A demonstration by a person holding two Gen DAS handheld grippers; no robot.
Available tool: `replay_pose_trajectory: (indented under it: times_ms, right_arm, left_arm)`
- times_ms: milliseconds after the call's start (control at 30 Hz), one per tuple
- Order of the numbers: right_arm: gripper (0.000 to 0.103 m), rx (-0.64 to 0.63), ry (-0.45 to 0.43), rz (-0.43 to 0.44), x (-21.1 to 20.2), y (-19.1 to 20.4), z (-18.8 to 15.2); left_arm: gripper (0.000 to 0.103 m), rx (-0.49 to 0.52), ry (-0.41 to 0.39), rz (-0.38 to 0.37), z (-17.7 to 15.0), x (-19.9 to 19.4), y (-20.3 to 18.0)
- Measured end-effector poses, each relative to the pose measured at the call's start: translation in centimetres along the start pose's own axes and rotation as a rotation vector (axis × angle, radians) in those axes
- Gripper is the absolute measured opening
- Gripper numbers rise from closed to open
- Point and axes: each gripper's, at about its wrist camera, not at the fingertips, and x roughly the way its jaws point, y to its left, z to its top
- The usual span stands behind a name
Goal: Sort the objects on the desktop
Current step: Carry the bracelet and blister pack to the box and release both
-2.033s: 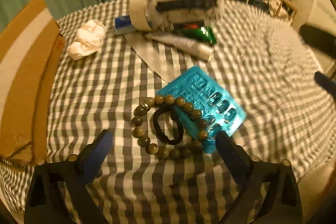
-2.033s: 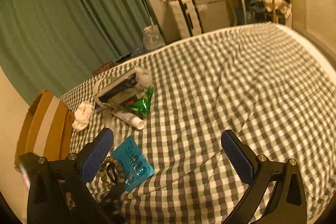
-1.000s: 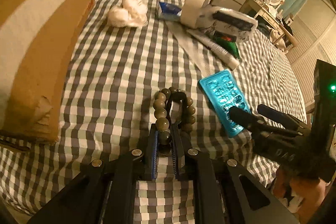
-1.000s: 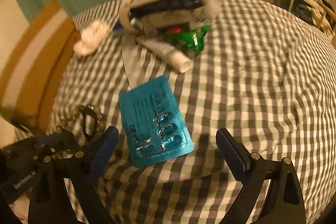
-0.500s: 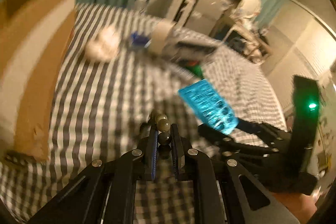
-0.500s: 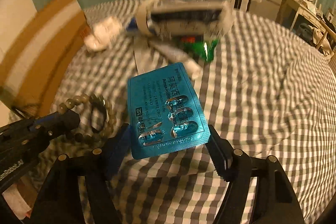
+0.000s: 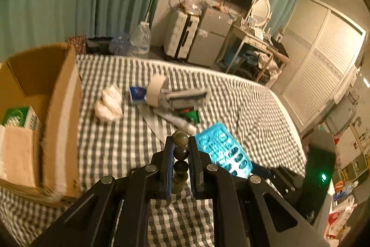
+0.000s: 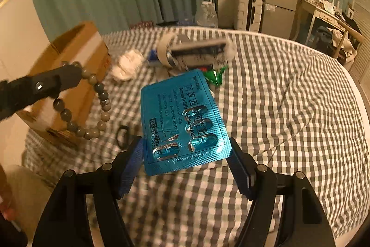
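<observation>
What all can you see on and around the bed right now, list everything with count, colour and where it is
bead bracelet: one, olive-grey, hanging in the air from the left gripper
blister pack: one, blue, lifted off the bed between the right gripper's pads
hair tie: one, black, lying on the bedspread
cardboard box: one, brown, open, at the bed's left edge
crumpled tissue: one, white, beside the box
tape roll: one, beige, in the far pile
tube: one, white, in front of the pile
bedspread: one, grey-white checked
left gripper: black, shut on beads
right gripper: black, clamping the pack's edges
</observation>
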Motion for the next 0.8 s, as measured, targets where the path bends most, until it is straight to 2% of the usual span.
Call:
replay_pose_trajectory:
  times_ms: [200,400,500,667,800]
  right_arm:
    - [0.07,-0.033,-0.069,0.018,-3.8,3.8,2.4]
    - [0.07,-0.117,-0.123,0.064,-5.2,9.7,6.1]
    - [0.07,-0.145,-0.116,0.105,-4.3,12.8,8.0]
    - [0.071,-0.141,-0.065,0.283,-1.0,17.1,11.5]
    - [0.071,-0.14,-0.02,0.311,2.5,19.9,13.5]
  left_arm:
    - [0.012,0.053,-0.038,0.058,2.4,-3.1,0.7]
    - [0.012,0.015,-0.078,0.084,5.3,-6.8,5.6]
    - [0.012,-0.003,-0.08,0.135,7.2,-8.0,9.1]
    - [0.012,-0.015,-0.109,0.186,10.1,-9.3,15.4]
    - [0.012,-0.013,-0.072,0.261,11.1,-7.7,18.9]
